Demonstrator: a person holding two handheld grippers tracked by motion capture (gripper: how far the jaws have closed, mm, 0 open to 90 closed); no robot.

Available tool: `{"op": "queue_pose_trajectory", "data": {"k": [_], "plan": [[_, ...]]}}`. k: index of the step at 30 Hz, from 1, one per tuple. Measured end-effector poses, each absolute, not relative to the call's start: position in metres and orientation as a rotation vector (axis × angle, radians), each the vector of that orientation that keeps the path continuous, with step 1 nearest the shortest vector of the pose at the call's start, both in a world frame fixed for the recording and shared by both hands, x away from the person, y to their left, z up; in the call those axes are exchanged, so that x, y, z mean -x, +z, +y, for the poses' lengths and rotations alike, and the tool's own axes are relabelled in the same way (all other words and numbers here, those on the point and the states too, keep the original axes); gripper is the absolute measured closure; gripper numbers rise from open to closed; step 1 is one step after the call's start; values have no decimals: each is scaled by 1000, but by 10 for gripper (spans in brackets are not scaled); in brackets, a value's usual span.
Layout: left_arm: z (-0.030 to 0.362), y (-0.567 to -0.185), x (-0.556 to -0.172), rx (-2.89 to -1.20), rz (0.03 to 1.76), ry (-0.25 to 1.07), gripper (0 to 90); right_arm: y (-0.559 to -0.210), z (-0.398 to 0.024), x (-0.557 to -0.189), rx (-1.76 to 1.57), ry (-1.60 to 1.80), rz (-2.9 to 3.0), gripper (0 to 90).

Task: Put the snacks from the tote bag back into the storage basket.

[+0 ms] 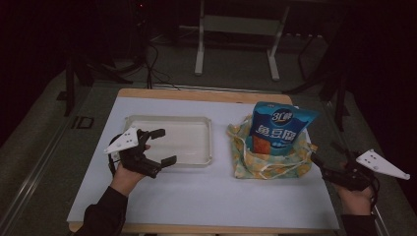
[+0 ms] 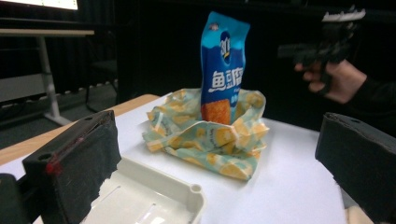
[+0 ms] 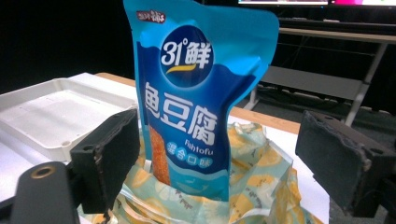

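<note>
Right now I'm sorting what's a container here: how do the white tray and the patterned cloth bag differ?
The white tray is rigid, flat and shallow, and nothing lies in it; the patterned cloth bag is soft and crumpled, with a blue snack pouch standing upright in its open top. The tray is plain white; the bag is printed with yellow fruit slices. Both rest on the table's white sheet.

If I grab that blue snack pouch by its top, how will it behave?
The blue snack pouch looks like thin glossy film, so probably light, crinkly and a bit slippery. It stands upright in the patterned cloth bag, so it may tip or drag the cloth along.
</note>
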State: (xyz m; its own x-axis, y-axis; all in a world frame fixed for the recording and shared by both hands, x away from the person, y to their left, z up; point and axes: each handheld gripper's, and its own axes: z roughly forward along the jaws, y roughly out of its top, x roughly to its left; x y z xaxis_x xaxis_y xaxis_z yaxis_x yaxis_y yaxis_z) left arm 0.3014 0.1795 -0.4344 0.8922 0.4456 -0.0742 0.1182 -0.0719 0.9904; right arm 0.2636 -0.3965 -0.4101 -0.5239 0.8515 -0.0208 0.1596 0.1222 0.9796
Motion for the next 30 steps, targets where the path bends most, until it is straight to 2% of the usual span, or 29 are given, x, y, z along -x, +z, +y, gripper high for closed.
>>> {"op": "queue_pose_trajectory", "data": {"k": [7, 9, 22, 30], "plan": [[149, -424, -320, -1684, 381, 250, 2, -400, -396, -270, -917, 1420, 1863, 153], [138, -421, -326, -1697, 363, 237, 2, -398, -395, -272, -897, 1419, 1886, 191], [70, -405, -365, -1773, 271, 151, 3, -391, -394, -294, -807, 1481, 1971, 194], [32, -407, -391, -1788, 251, 121, 53, -393, -402, -313, -817, 1473, 1950, 205]]}}
